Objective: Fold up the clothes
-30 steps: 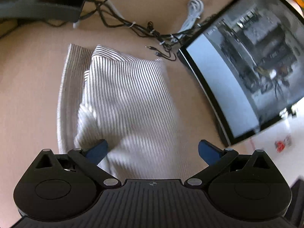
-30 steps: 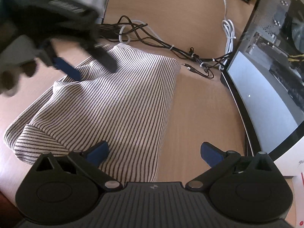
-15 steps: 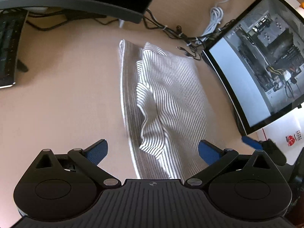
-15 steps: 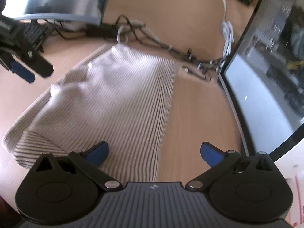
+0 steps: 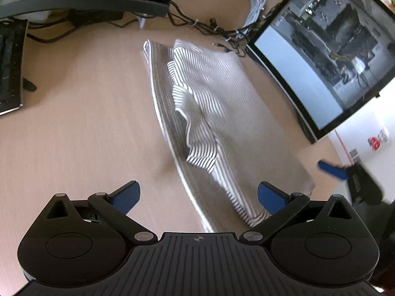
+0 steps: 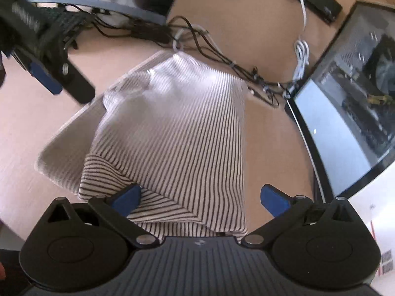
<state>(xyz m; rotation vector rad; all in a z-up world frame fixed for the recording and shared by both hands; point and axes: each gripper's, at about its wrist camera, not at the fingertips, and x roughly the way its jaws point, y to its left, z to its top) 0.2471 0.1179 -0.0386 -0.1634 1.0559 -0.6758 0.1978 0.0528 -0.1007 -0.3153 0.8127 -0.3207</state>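
A black-and-white striped garment (image 5: 222, 113) lies folded on the wooden desk (image 5: 81, 123), with a rumpled flap along its left side. It also shows in the right wrist view (image 6: 177, 133). My left gripper (image 5: 198, 196) is open and empty, above the garment's near left edge. My right gripper (image 6: 200, 197) is open, its jaws either side of the garment's near end, not closed on it. One blue finger of the right gripper (image 5: 332, 170) shows at the right of the left wrist view. The left gripper (image 6: 47, 74) shows at the upper left of the right wrist view.
A computer case with a glass side (image 5: 321, 56) stands right of the garment. A tangle of cables (image 5: 212, 24) lies behind it. A monitor base (image 5: 86, 2) is at the back and a keyboard (image 5: 9, 66) at the left.
My left gripper has pulled back and to the left off the garment, so more desk shows. My right gripper has moved in over the garment's near end.
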